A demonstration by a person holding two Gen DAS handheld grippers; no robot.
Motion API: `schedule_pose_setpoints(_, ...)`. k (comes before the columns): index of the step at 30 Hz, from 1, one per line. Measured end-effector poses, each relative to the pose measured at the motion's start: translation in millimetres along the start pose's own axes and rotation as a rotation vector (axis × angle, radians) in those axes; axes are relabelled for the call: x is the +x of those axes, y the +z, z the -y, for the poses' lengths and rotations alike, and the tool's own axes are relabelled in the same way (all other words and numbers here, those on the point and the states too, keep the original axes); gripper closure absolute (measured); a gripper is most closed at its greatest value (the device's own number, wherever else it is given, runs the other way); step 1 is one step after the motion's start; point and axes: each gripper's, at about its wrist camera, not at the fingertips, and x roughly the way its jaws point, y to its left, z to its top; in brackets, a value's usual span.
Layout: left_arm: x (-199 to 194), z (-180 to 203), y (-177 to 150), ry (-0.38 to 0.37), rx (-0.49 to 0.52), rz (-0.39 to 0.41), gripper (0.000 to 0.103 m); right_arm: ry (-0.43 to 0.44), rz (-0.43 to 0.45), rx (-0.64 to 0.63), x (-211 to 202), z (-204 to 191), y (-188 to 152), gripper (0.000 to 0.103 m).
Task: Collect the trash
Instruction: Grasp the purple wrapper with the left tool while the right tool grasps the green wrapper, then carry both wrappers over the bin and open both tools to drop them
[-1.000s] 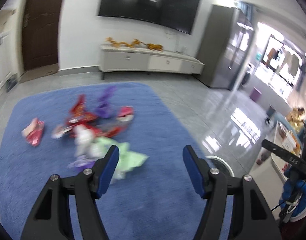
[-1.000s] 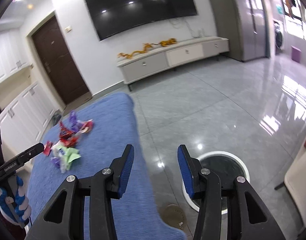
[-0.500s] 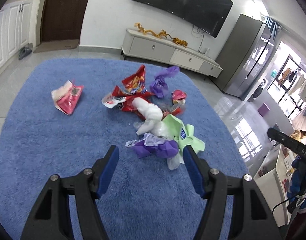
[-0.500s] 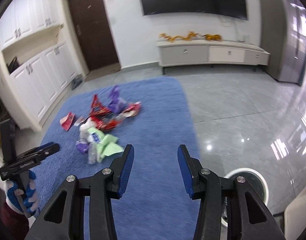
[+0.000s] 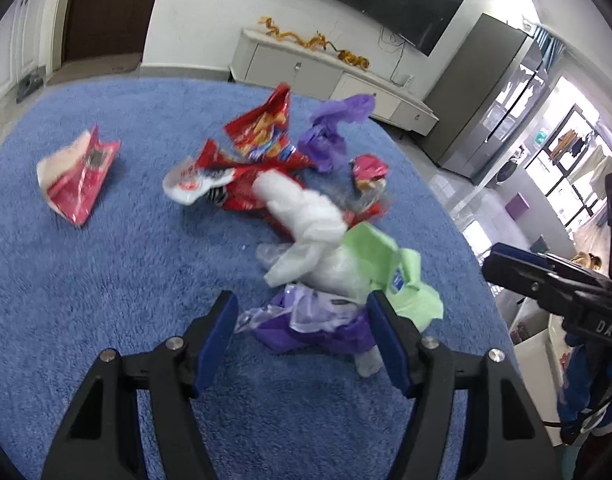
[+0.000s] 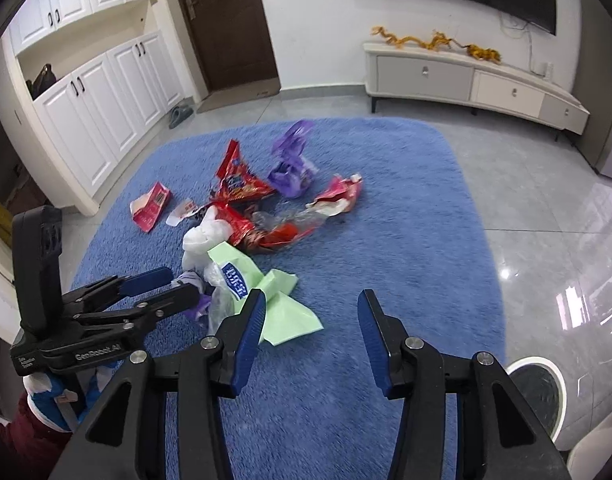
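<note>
Your left gripper (image 5: 301,330) gapes wide around crumpled purple plastic (image 5: 314,326) at lower centre, gripping nothing. Your right gripper (image 6: 310,326) is open, empty. Crinkly red wrappers (image 6: 245,196) heap mid-frame on the fuzzy blue rug (image 6: 386,240).

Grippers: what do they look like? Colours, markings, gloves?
Both are matte black frames with silver screws and blue finger pads. The left gripper carries white "GenRobot.AI" lettering and a tall black block on top. The right gripper matches it. The hand under the left one wears a blue-and-white glove.
</note>
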Motion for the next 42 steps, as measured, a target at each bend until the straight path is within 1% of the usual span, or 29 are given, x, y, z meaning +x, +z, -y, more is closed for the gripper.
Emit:
schedule_pose_setpoints(4,-3,-1,-8,0.001,0.021,0.000,0.037,0.021,-0.035,-0.034,20,-13,1,0.052)
schedule_pose_setpoints(6,-5,-1,-12,0.002,0.032,-0.002,0.038,0.026,-0.054,-0.053,30,-19,0,0.052)
schedule_pose_setpoints(8,-9,1,-18,0.015,0.049,0.002,0.039,0.028,-0.076,-0.066,41,-22,0,0.052)
schedule_pose_setpoints(11,-15,4,-27,0.022,0.078,0.009,0.042,0.037,-0.096,-0.078,54,-25,-1,0.052)
schedule_pose_setpoints(13,-17,6,-32,0.038,0.094,0.011,0.046,0.049,-0.097,-0.082,61,-26,-2,0.052)
schedule_pose_setpoints(14,-18,7,-34,0.044,0.097,0.011,0.046,0.059,-0.095,-0.074,62,-26,-2,0.053)
schedule_pose_setpoints(18,-27,9,-41,0.050,0.084,0.032,0.048,0.096,-0.081,-0.067,61,-27,-6,0.070)
schedule_pose_setpoints(22,-36,11,-47,0.048,0.078,0.049,0.049,0.100,-0.064,-0.061,51,-22,-14,0.075)
schedule_pose_setpoints(26,-50,13,-52,0.037,0.059,0.066,0.050,0.111,-0.038,-0.023,34,-10,-23,0.077)
schedule_pose_setpoints(34,-75,20,-60,0.041,0.030,0.088,0.050,0.142,0.064,0.036,-21,15,-43,0.077)
schedule_pose_setpoints(39,-88,36,-56,0.057,0.047,0.107,0.050,0.158,0.131,0.083,-52,36,-55,0.077)
schedule_pose_setpoints(42,-94,52,-52,0.057,0.072,0.118,0.050,0.164,0.178,0.116,-71,53,-62,0.077)
